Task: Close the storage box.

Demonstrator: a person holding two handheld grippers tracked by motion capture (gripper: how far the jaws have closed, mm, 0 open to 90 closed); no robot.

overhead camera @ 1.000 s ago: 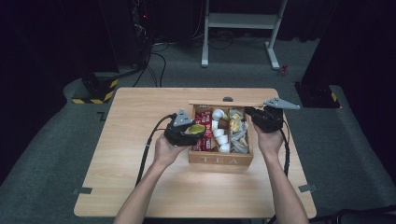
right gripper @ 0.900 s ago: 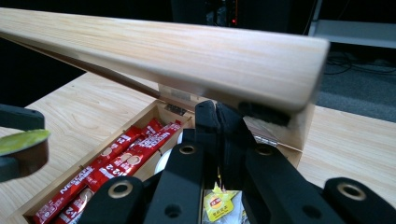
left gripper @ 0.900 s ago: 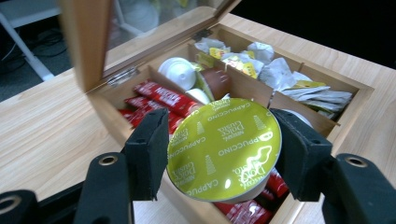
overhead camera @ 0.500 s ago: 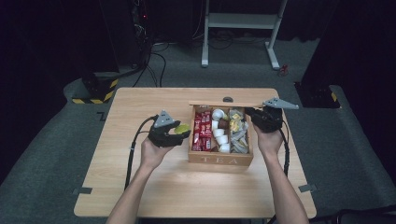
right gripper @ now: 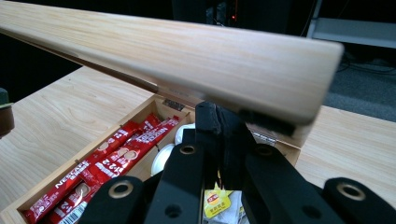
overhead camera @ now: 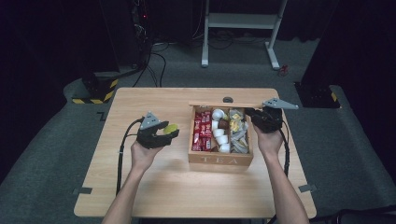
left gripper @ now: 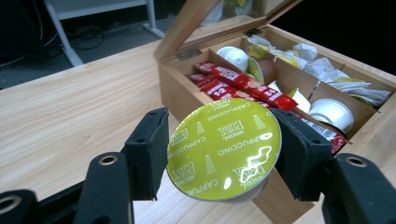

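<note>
a person is sitting at a light wooden table point(overhead camera: 154, 196), holding a two-jaw gripper in each hand, seen from above.

at the left, the left gripper point(overhead camera: 164, 134) is hovering over bare tabletop, just beside the left wall of a wooden tea box point(overhead camera: 219, 158) but apart from it. its jaws are clamping a capsule point(overhead camera: 171, 128) by its sides. in the left gripper view, the left gripper point(left gripper: 224, 151) is pressing its black pads against the capsule point(left gripper: 224, 148), whose round yellow-green foil lid is facing the camera and reading "cappuccino". a black cable point(overhead camera: 122, 149) is trailing from this gripper along the forearm.

in the middle, the tea box is standing open on the table, with "tea" lettered on its front wall. its left compartment is holding red sachets point(overhead camera: 201, 131), the middle one is holding white cups point(overhead camera: 219, 135), and the right one is holding pale and yellow packets point(overhead camera: 237, 133).

at the right, the right gripper point(overhead camera: 254, 115) is sitting at the back right corner of the box. in the right gripper view, the right gripper point(right gripper: 224, 122) is closing its jaws narrowly, pad almost against pad, on the front edge of the raised wooden lid point(right gripper: 187, 51), holding it up over the compartments. the red sachets point(right gripper: 107, 165) are lying below it in this view.
</note>
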